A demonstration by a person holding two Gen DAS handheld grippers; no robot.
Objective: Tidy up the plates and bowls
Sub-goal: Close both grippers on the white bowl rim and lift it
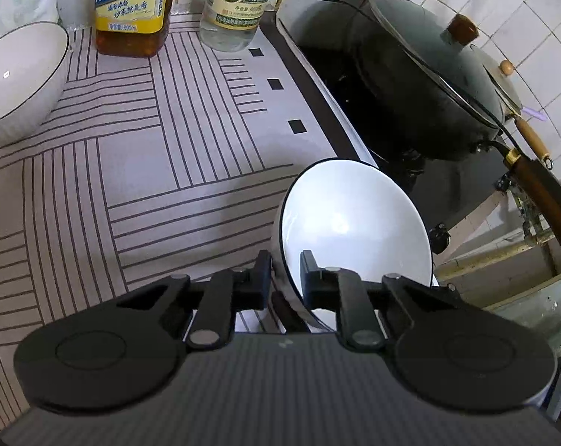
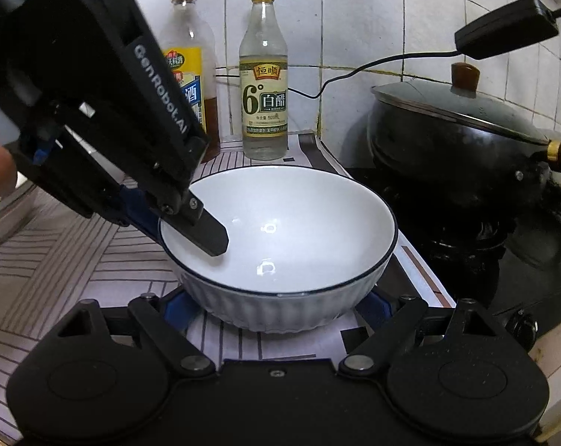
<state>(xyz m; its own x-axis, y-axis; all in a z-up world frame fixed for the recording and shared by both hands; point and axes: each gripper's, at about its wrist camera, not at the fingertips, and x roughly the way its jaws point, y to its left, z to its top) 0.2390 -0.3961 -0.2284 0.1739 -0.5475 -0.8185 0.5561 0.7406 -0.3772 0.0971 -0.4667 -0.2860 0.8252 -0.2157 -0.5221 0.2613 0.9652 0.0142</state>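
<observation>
Bowl [image 2: 276,245]: rim clamped by left gripper [image 1: 286,278]; right gripper [image 2: 276,310] spread beneath. Transfer judged underway; stacking into second bowl [image 1: 18,78] required.

Your right gripper's fingertips [image 2: 276,316] are hidden under the bowl [image 2: 280,245]. The second bowl [image 1: 16,74] and cooking-wine bottle [image 1: 132,7] are cut off by the frame edge.

Bowl [image 2: 280,245] on counter [image 2: 57,260], wok [image 2: 459,148] right, bottles [image 2: 263,74] behind
</observation>
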